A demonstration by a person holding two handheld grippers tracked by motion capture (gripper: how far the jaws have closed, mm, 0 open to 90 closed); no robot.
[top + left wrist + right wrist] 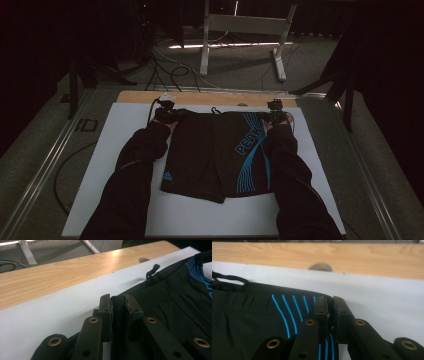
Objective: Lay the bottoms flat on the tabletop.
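Black swim shorts [215, 152] with blue stripes lie flat on the white mat [130, 125], waistband toward the far wooden table edge [200, 97]. My left gripper [118, 305] is clamped on the waistband's left corner, my right gripper [330, 305] pinches the right corner. Drawstring [152, 271] lies mid-waistband.
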